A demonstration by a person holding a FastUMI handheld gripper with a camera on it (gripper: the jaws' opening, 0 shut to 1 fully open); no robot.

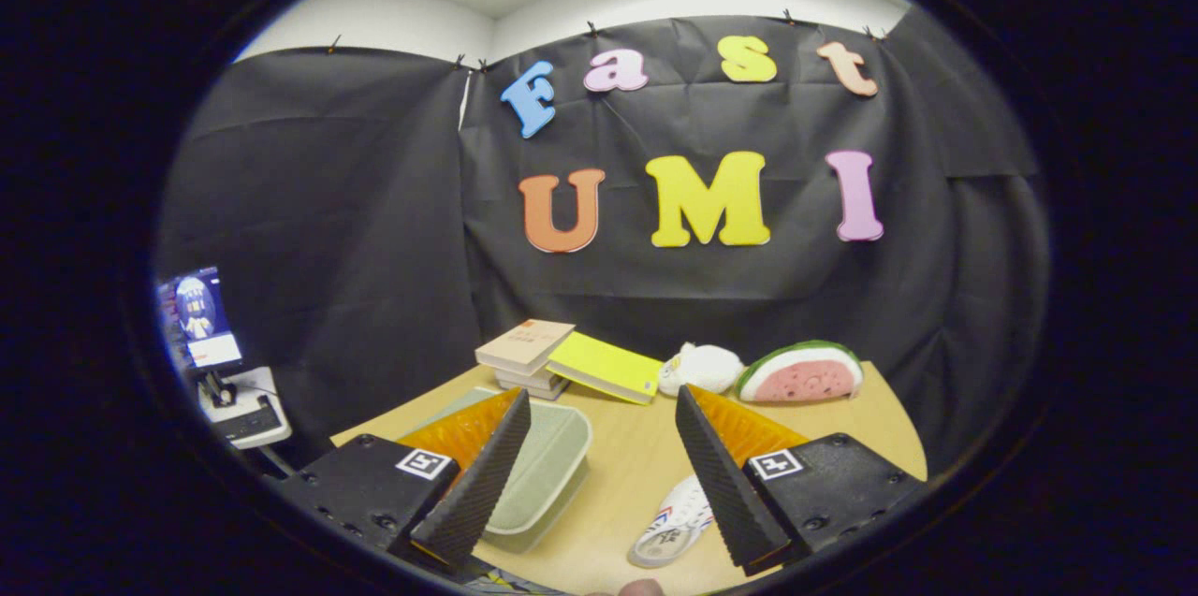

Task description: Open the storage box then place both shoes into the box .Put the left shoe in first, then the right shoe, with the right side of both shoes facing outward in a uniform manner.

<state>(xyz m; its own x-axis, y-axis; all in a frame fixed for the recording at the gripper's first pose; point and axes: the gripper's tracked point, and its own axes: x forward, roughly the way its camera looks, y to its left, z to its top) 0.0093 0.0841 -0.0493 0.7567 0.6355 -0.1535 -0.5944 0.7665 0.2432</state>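
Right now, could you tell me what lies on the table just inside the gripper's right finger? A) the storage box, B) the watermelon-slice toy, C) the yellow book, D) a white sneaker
D: the white sneaker lies on the table against the right finger's inner side, with the gripper open and holding nothing.

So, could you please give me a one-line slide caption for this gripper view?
Open gripper above a wooden table, storage box and white shoe below, books and watermelon toy beyond.
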